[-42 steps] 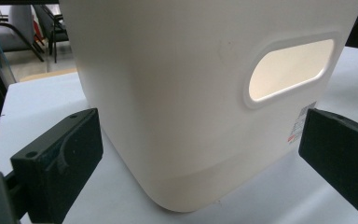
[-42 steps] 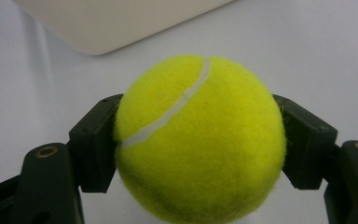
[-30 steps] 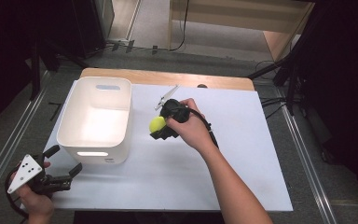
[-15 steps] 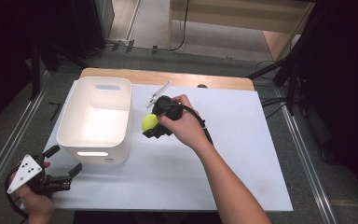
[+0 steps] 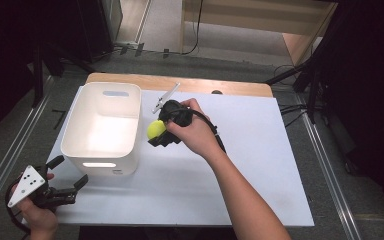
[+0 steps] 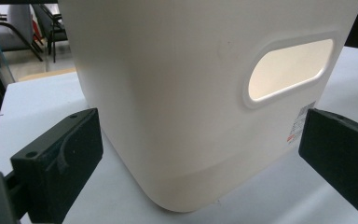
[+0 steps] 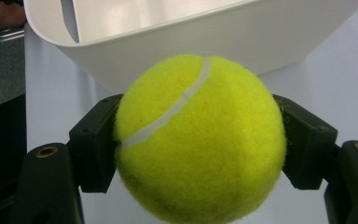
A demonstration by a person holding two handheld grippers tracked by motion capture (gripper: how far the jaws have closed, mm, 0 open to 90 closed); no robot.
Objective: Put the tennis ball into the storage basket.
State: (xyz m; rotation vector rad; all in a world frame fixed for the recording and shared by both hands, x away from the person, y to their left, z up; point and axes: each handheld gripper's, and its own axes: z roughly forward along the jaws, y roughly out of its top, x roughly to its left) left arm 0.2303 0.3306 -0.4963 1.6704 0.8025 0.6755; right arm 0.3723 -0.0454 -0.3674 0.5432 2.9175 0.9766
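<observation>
Counting up from the near edge: two grippers, one ball, one bin, one white table top, and one thin metal strip at the far side.

Nearest, at the bottom left of the high view, the left gripper sits in the person's left hand at the table's near left corner, a grey three-cornered plate on top. Its jaws stand wide apart with nothing between them, pointing toward the bin's near end; in the left gripper view the two black jaws frame that white wall without touching it.

Farther in, near the table's middle, the right hand holds the right gripper, its cable looping back over the wrist. Its jaws are clamped on the ball, one on each side, as the right gripper view shows. The ball is a fuzzy yellow-green tennis ball with one pale curved seam across its top. It is held just beside the bin's right long wall, close to the rim; whether it touches the wall I cannot tell.

The bin is a white, round-cornered plastic tub standing upright on the table's left half, with an oval handle slot in its near end and a small label low beside that slot. What shows of its inside is bare white.

Beyond the right hand, the metal strip lies slantwise near the table's far edge.
</observation>
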